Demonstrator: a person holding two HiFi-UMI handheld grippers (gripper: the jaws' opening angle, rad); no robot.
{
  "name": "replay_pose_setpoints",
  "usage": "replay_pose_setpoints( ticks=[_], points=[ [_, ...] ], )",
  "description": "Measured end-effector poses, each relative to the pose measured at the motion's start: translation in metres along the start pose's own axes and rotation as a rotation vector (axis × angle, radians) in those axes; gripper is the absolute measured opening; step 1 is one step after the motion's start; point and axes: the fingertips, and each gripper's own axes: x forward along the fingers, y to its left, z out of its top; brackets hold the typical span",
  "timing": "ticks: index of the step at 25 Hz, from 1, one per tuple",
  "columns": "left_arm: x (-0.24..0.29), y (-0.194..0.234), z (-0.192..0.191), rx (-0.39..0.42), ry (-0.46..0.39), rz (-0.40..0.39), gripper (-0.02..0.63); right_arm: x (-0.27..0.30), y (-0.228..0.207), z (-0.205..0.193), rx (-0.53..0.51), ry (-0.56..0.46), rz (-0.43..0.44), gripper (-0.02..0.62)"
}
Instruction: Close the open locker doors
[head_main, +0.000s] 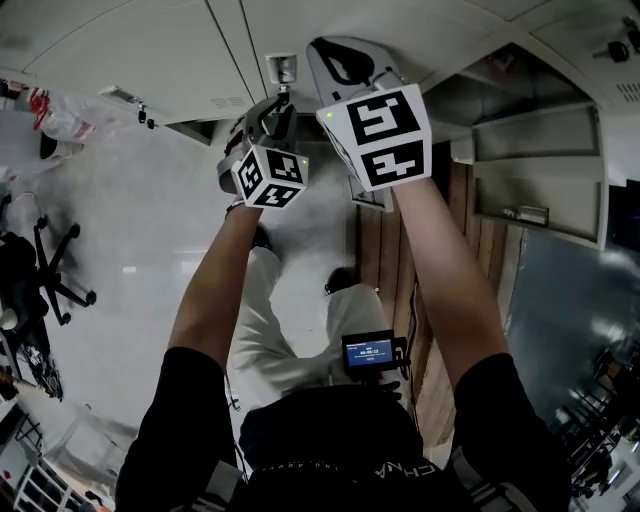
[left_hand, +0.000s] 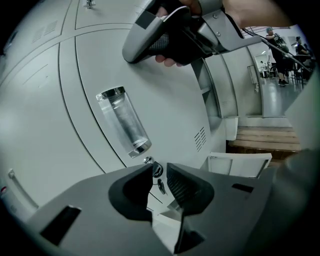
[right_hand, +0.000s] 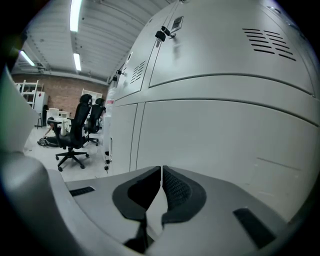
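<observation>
The grey locker door (left_hand: 165, 95) fills the left gripper view, with a clear label holder (left_hand: 122, 122) above its lock (left_hand: 156, 170). My left gripper (left_hand: 159, 172) is open by a narrow gap right at that lock, and a small key (left_hand: 161, 186) hangs in the gap. My right gripper (right_hand: 161, 172) is shut, its tips against a plain door panel (right_hand: 215, 135). In the head view the left gripper (head_main: 277, 110) and right gripper (head_main: 337, 55) both reach the locker front. Open compartments (head_main: 535, 165) gape at the right.
An open door leaf (left_hand: 239, 162) sticks out low on the right, beside wooden flooring (left_hand: 265, 140). Black office chairs (right_hand: 75, 135) stand on the pale floor to the left, and one chair (head_main: 50, 270) shows in the head view. People stand far off (left_hand: 280, 47).
</observation>
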Motion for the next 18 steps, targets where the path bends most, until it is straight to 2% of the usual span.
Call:
replay_pose_setpoints(
  ticks=[6,12,15,18],
  points=[
    [0.0095,0.0005,0.0003,0.103,0.039,0.048,0.095,0.0014,0.0027,-0.0006,-0.01,-0.002,0.027,0.038],
    [0.0108,0.0011,0.0013,0.193,0.06,0.076,0.058,0.002,0.0032,0.0008,0.002,-0.008,0.033,0.038],
    [0.0108,0.0001,0.0012,0.199,0.066,0.071,0.057,0.0013,0.003,0.0003,0.01,-0.009,0.033,0.038],
    [0.0113,0.0004,0.0011,0.166,0.072,0.065,0.055,0.0013,0.0024,0.0003,0.016,-0.007,0.031,0.038]
  ],
)
